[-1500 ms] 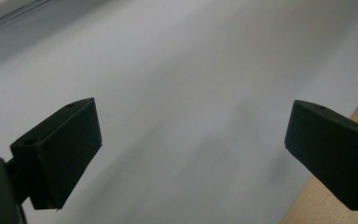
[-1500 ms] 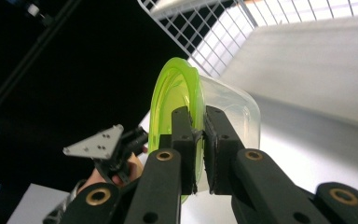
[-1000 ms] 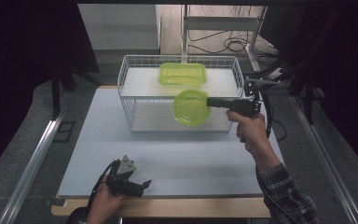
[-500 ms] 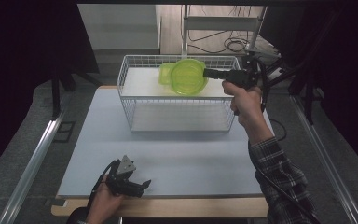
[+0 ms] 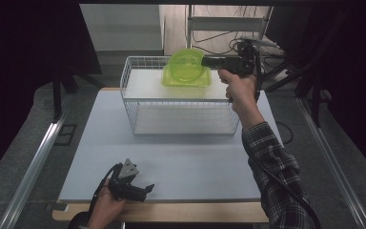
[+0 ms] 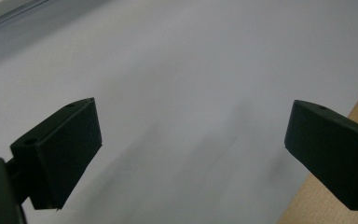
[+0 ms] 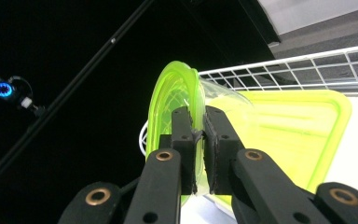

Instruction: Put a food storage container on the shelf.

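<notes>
Moved since earlier frame: round green bowl [image 5: 187, 65], carried rearward over wire basket [image 5: 181, 130], above green tray [image 5: 187, 78].
High view: right gripper [image 5: 209, 61] holds bowl; left gripper [image 5: 143, 191] idle on worktop [image 5: 195, 162].
Left gripper view: fingers [image 6: 60, 154] spread, empty.
Right gripper view: fingers [image 7: 182, 140] clenched on bowl rim. Release pending.

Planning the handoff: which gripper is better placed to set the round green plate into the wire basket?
Right. The right gripper already clamps the round plate over the wire basket; the left gripper rests open at the table's near edge.
</notes>
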{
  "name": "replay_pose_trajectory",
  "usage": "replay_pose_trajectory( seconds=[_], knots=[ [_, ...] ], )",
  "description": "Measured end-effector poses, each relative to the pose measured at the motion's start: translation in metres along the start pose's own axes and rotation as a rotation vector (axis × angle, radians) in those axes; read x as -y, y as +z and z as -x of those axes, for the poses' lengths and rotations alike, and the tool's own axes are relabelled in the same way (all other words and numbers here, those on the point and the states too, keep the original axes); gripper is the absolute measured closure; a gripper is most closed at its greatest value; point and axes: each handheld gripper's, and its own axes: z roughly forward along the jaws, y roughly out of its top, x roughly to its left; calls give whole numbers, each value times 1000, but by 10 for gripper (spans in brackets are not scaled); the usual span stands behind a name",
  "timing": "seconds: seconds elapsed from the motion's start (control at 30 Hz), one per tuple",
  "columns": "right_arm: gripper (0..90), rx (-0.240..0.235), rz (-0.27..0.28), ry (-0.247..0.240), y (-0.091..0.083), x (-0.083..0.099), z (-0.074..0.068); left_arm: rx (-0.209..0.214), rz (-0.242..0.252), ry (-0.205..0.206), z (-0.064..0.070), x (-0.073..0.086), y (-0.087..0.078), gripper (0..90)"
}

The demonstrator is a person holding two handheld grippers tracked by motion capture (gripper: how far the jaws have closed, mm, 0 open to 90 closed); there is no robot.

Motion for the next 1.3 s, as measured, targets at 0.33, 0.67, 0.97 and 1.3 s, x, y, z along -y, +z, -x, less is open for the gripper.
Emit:
replay_pose_trajectory(
  seconds=[0.33, 0.67, 0.97, 1.3],
  knots=[
    [784, 147, 8, -71, 15, -5, -6, 2, -5, 3, 0, 0, 0, 36],
    [722, 273, 16, -130, 26, -11, -7, 4, -11, 7, 1, 0, 1, 37],
    [619, 298, 17, -200, 23, -13, -14, 3, -12, 5, 1, 0, 1, 37],
    [601, 286, 6, -283, 2, -4, -24, 2, -15, 4, 1, 0, 2, 37]
  ],
)
